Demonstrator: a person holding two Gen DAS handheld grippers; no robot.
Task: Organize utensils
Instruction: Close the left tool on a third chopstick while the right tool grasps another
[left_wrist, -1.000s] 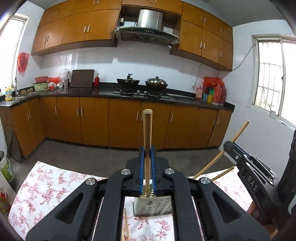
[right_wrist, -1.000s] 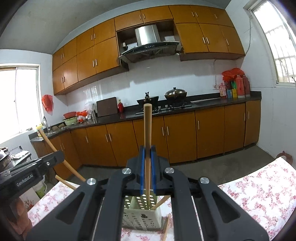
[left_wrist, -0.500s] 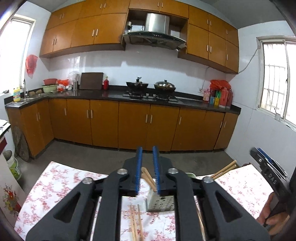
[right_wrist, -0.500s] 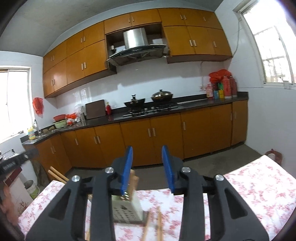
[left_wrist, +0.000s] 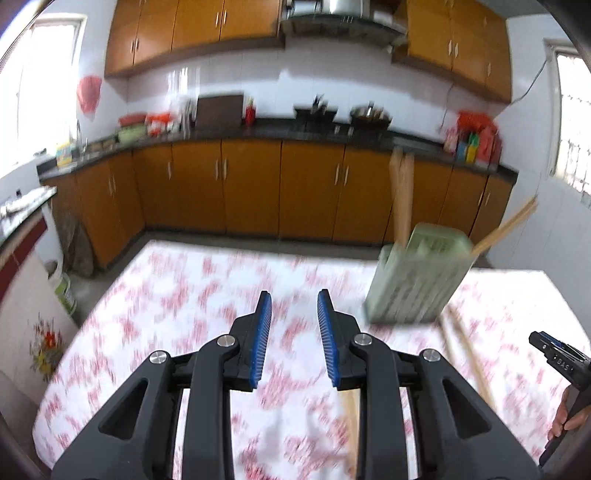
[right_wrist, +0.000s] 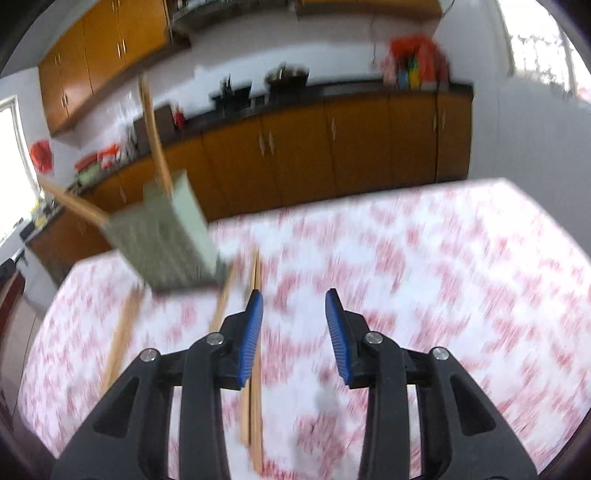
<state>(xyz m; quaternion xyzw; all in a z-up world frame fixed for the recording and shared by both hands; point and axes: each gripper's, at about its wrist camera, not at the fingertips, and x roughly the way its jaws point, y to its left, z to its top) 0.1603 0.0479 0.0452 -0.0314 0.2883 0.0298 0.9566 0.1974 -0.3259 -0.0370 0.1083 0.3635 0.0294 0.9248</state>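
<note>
Now that both chopsticks are dropped into the green holder (left_wrist: 417, 280), the left hand-held gripper (left_wrist: 294, 328) and right hand-held gripper (right_wrist: 294, 332) swing down released (empty), toward loose chopsticks (right_wrist: 254, 387) on the tabletop (right_wrist: 443, 258)

Black tool (left_wrist: 294, 314) — blue ribbed pads, silver screws.

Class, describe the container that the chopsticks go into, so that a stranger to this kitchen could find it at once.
Start at the table with the red-flowered cloth. On it stands a pale green box-shaped holder. It is the only upright thing there, with wooden chopsticks sticking out of its top while other chopsticks lie flat on the cloth.
</note>
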